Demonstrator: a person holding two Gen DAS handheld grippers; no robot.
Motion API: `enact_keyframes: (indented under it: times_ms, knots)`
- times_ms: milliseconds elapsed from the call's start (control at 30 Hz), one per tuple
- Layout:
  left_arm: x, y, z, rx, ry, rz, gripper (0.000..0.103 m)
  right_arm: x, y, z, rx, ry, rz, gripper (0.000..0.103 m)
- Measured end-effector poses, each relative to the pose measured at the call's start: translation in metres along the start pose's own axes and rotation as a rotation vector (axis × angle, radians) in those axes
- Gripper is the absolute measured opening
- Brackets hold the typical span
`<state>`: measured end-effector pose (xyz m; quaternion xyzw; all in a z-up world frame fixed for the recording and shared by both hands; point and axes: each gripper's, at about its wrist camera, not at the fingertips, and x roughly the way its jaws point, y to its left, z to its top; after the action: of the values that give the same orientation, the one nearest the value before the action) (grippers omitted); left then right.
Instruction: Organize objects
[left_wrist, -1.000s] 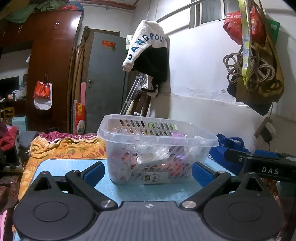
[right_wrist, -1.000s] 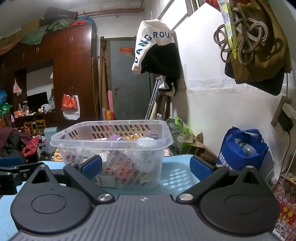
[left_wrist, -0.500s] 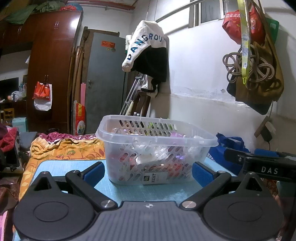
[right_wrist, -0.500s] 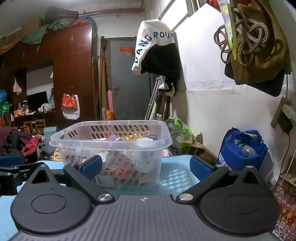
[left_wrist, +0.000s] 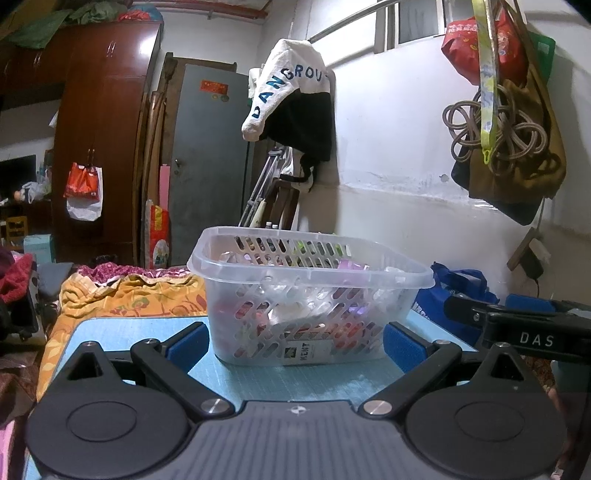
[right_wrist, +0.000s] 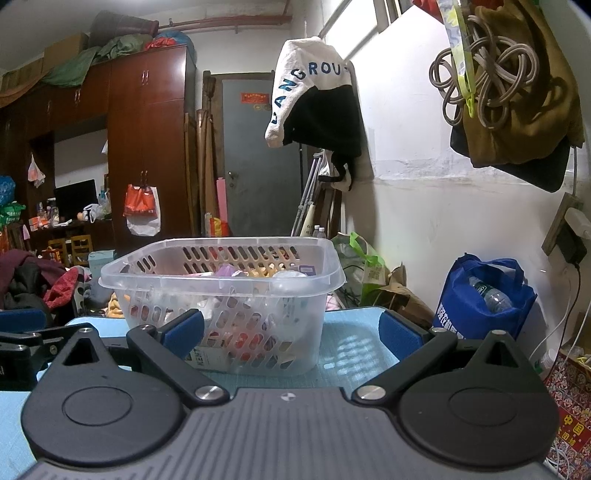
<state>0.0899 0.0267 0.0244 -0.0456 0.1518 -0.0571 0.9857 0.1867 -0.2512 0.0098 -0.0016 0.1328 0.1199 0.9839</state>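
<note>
A clear plastic basket (left_wrist: 310, 291) with slotted walls and a broad rolled rim stands upright on the blue worktop (left_wrist: 122, 328), at the middle of the left wrist frame and left of centre in the right wrist frame. It is filled to just under the rim with a jumble of small packets (right_wrist: 236, 273) in pink, purple, red, yellow and white, too mixed to tell apart. A white label reading KENT (left_wrist: 301, 350) shows low through its near wall.

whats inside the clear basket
The clear basket holds a jumble of small packets, purple, pink and white on top; a box marked KENT shows through the wall. Lower items are covered.
</note>
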Motion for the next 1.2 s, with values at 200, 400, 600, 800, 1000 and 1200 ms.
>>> enact_keyframes:
  times_ms: [200,400,600,800,1000,1200]
  knots:
    - [-0.0015,-0.0022,0.0001,0.014,-0.011,0.005,0.101,0.0019,0.0008,-0.0020,-0.013,0.008,0.002,0.103]
    - [-0.0010,-0.0020,0.0003,0.009,-0.008,0.004,0.102,0.0032,0.0027,-0.0023,-0.032,0.006,0.007,0.103]
    - [-0.0027,-0.0022,0.0000,0.014,-0.021,0.004,0.102,0.0050,0.0030,-0.0032,-0.041,0.010,0.011,0.103]
    - [-0.0014,-0.0038,-0.0022,0.023,-0.019,0.005,0.102,0.0052,0.0026,-0.0035,-0.039,0.011,0.010,0.103]
    - [-0.0007,-0.0051,-0.0025,0.028,-0.019,-0.006,0.102,0.0055,0.0024,-0.0035,-0.040,0.012,0.009,0.103]
    - [0.0009,-0.0065,-0.0005,0.032,-0.014,0.009,0.102,0.0059,0.0023,-0.0037,-0.040,0.012,0.009,0.103]
